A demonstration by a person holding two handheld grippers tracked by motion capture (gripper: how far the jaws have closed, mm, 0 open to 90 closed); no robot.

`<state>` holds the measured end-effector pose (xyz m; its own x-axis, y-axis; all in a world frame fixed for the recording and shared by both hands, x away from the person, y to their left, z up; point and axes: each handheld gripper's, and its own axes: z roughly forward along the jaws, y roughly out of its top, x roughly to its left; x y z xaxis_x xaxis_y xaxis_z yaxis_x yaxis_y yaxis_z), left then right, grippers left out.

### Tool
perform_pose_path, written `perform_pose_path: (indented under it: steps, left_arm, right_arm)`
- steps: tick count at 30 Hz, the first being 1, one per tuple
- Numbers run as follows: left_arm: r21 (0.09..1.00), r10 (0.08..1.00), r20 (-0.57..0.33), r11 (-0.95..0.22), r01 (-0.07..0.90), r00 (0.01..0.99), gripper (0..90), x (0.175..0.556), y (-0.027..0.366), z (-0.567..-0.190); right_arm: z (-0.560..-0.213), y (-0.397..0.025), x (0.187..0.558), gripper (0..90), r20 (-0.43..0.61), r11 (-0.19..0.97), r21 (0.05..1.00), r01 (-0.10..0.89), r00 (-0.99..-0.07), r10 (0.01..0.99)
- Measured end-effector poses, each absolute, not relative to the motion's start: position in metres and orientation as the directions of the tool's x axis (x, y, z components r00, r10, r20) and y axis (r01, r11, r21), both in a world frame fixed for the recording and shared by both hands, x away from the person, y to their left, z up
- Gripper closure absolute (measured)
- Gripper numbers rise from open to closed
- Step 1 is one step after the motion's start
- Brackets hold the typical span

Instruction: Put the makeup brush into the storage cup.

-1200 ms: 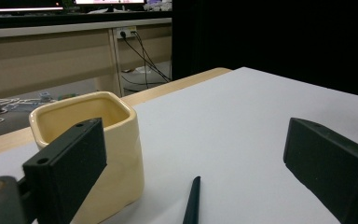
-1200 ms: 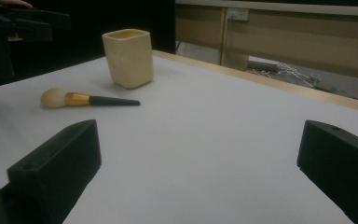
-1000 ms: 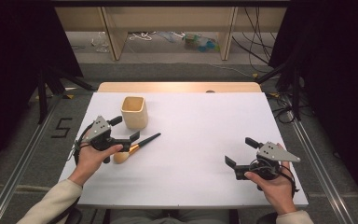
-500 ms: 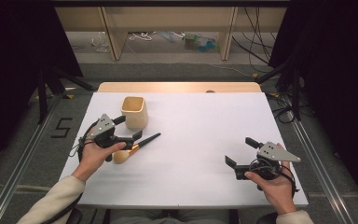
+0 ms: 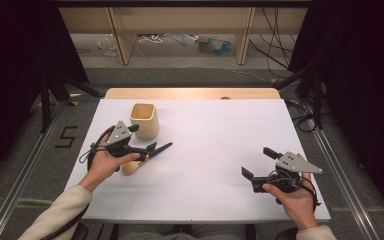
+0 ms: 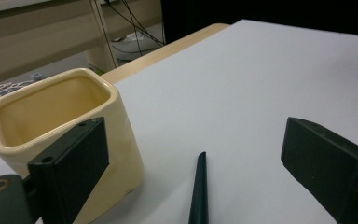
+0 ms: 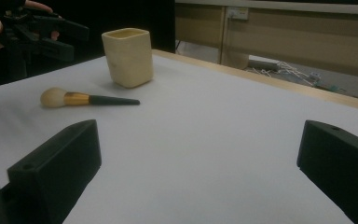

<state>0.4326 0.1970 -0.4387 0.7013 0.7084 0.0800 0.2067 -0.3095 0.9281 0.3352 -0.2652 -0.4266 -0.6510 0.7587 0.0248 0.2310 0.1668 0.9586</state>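
A makeup brush with a pale head, gold ferrule and dark handle lies flat on the white table. Just behind it stands a cream square cup, upright and empty. My left gripper hovers open over the brush, apart from it. In the left gripper view the handle tip points up between the spread jaws of that gripper, and the cup sits behind the left jaw. My right gripper rests open near the front right with nothing in it. The right gripper view shows its gripper, the brush, the cup and the raised left gripper.
A wooden strip borders the table's far edge. Beyond it are shelf legs and loose cables on the floor. Dark stands flank both sides of the table.
My left gripper has shifted a little to the right and toward the cup, over the brush. The brush, the cup and my right gripper have stayed put.
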Motion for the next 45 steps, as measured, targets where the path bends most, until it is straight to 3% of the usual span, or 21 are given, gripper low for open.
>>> perform_pose_path:
  steps: [8, 16, 18, 22, 34, 45]
  left_arm:
    - [0.859, 0.698, 0.069, -0.405, 0.314, 0.713, 10.4, 0.438, 0.189, -0.442]
    - [0.789, 0.675, 0.114, -0.508, 0.346, 0.729, 15.0, 0.444, 0.182, -0.443]
    - [0.727, 0.651, 0.123, -0.573, 0.378, 0.749, 15.2, 0.446, 0.179, -0.442]
    - [0.689, 0.646, 0.161, -0.615, 0.384, 0.746, 15.4, 0.451, 0.177, -0.44]
    - [0.559, 0.61, 0.143, -0.7, 0.445, 0.779, 19.5, 0.458, 0.171, -0.439]
    - [0.368, 0.564, 0.134, -0.792, 0.488, 0.815, 22.0, 0.469, 0.161, -0.439]
  right_arm:
    - [-0.427, -0.265, 0.336, 0.5, 0.028, 0.161, 0.96, 0.229, -0.651, 0.758]
    - [-0.427, -0.264, 0.336, 0.6, 0.038, 0.153, 0.961, 0.231, -0.655, 0.754]
    - [-0.427, -0.265, 0.336, 0.6, 0.033, 0.157, 0.961, 0.229, -0.653, 0.756]
    - [-0.428, -0.265, 0.336, 0.8, 0.037, 0.156, 0.96, 0.234, -0.654, 0.755]
    - [-0.428, -0.264, 0.336, 0.7, 0.037, 0.155, 0.96, 0.232, -0.656, 0.754]
    - [-0.429, -0.264, 0.337, 1.0, 0.034, 0.161, 0.958, 0.238, -0.651, 0.758]
